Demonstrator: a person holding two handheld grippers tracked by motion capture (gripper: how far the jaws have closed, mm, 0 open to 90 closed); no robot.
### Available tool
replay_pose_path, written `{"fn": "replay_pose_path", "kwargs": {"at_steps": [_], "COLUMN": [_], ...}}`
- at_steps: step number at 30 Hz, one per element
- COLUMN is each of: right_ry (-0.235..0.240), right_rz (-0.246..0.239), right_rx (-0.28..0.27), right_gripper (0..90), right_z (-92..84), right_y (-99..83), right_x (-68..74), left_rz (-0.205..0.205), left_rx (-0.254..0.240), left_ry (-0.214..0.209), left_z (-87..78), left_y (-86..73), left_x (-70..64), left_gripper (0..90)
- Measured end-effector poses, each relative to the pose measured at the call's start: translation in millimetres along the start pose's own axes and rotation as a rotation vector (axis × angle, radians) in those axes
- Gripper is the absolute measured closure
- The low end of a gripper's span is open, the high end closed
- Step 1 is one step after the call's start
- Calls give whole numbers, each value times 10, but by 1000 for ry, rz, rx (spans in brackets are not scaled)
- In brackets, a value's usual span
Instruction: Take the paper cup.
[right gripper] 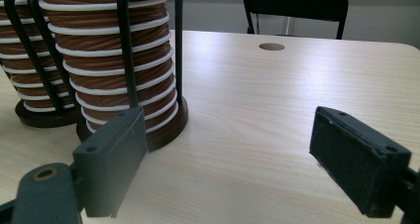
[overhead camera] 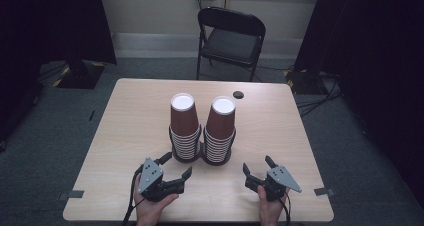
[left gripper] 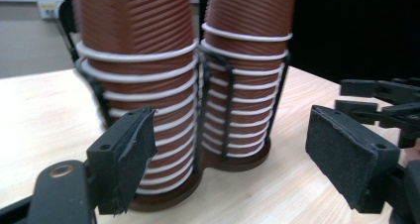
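Note:
Two tall stacks of ribbed brown paper cups with white rims stand mid-table in a black wire holder on twin round bases: a left stack (overhead camera: pixel 184 126) and a right stack (overhead camera: pixel 221 128). My left gripper (overhead camera: pixel 178 164) rests open just in front of the left base, with nothing between its jaws. In the left gripper view both stacks (left gripper: pixel 148 85) loom close beyond the open left gripper (left gripper: pixel 233 152). My right gripper (overhead camera: pixel 257 164) is open to the right of the holder, empty. In the right gripper view the nearer stack (right gripper: pixel 119 60) stands at the left, past the open right gripper (right gripper: pixel 235 157).
The light wooden table (overhead camera: pixel 280 136) has a round cable hole (overhead camera: pixel 238 94) near its far edge. A black folding chair (overhead camera: pixel 231 36) stands behind it. Dark curtains hang on both sides, and cables lie on the floor at the right. The other gripper (left gripper: pixel 381 102) appears at the right of the left gripper view.

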State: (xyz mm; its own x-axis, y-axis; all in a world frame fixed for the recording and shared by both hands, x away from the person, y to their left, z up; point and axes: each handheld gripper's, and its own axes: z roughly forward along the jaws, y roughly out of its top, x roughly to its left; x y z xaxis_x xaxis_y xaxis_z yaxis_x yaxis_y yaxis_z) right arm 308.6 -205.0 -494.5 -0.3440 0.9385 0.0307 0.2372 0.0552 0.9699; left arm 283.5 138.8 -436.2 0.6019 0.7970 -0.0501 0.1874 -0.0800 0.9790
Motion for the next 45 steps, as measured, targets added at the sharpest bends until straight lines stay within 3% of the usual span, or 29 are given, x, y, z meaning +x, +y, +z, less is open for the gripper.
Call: {"fn": "replay_pose_path", "kwargs": {"at_steps": [9,16,22,34,45], "right_ry": [-5,-10,-15,-12,-14], "right_rz": [6,0,-1,5,-3], "right_rx": [-13,-11,-2,-7,3], "right_gripper": [135,135,139,140,144], "right_z": [-12,-10,-2,-5,3], "right_y": [-5,-4,-1,-2,1], "right_x": [-5,1,3,-3,5], "left_rz": [16,60,55,55,116], "left_rx": [-13,-22,-59,-71,-62], "left_ry": [-20,-59,-75,-102,-72], "left_z": [81,214,301,475,595], "left_y": [172,337,473,701,865], "left_x": [-12,-68,-93,-159,-210], "left_gripper": [192,194,194,179,171]}}
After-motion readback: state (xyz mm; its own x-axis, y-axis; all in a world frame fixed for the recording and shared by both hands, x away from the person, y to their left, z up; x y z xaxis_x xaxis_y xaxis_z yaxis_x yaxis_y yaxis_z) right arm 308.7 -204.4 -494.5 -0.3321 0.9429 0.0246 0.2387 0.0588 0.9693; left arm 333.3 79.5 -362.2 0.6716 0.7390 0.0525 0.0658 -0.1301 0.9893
